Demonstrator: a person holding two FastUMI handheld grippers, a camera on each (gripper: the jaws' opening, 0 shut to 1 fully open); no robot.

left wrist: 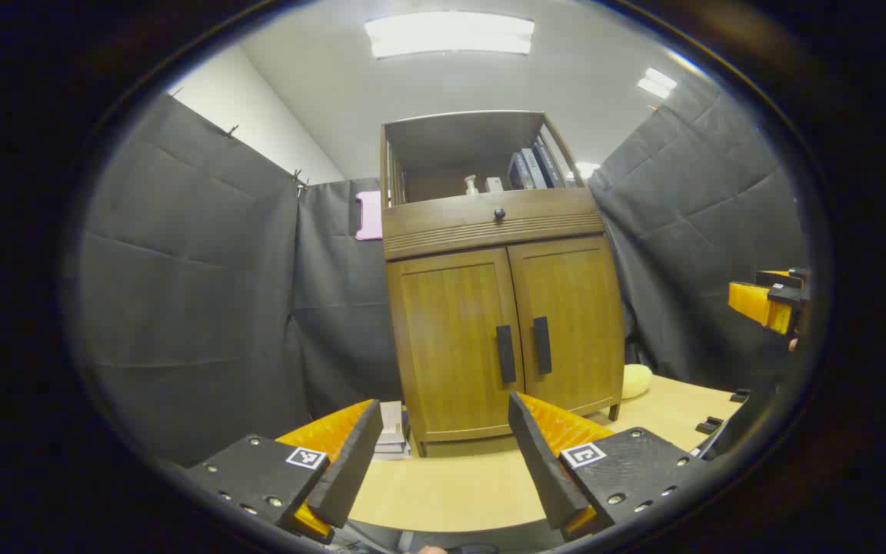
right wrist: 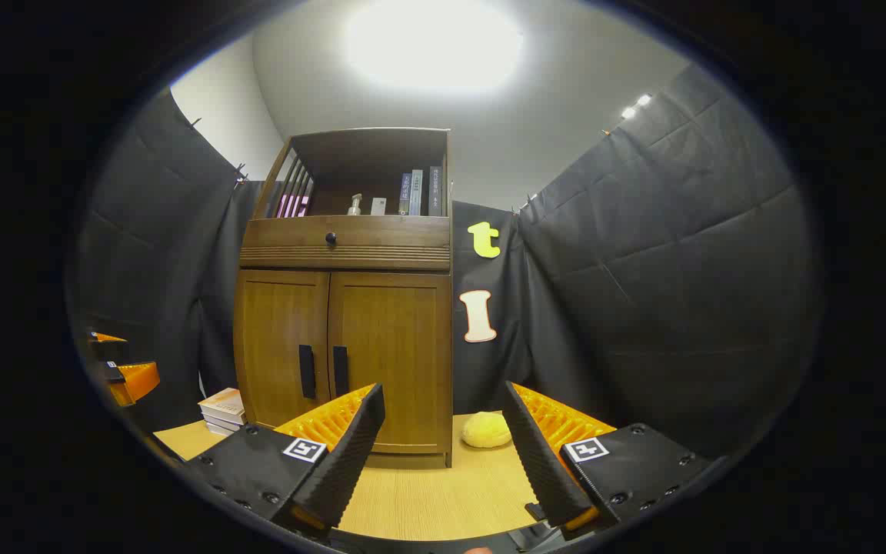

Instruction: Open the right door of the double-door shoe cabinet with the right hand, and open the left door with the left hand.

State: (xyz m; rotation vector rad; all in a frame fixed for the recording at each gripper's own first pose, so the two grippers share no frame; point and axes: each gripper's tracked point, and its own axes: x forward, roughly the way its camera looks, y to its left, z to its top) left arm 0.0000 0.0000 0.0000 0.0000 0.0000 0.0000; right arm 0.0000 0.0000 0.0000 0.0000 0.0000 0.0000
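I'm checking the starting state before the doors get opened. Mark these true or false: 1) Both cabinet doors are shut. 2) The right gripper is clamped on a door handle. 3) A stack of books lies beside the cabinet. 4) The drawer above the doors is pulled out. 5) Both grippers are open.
1) True: the left door and right door are shut.
2) False: the right gripper is open, short of the handle.
3) True: the stack of books lies beside the cabinet.
4) False: the drawer is closed.
5) True: the left gripper is open too.

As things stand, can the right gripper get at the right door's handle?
Probably yes. The right gripper is open, back from the cabinet, and bare table lies between it and the right door handle. The handle sits left of its line, so it must shift over.
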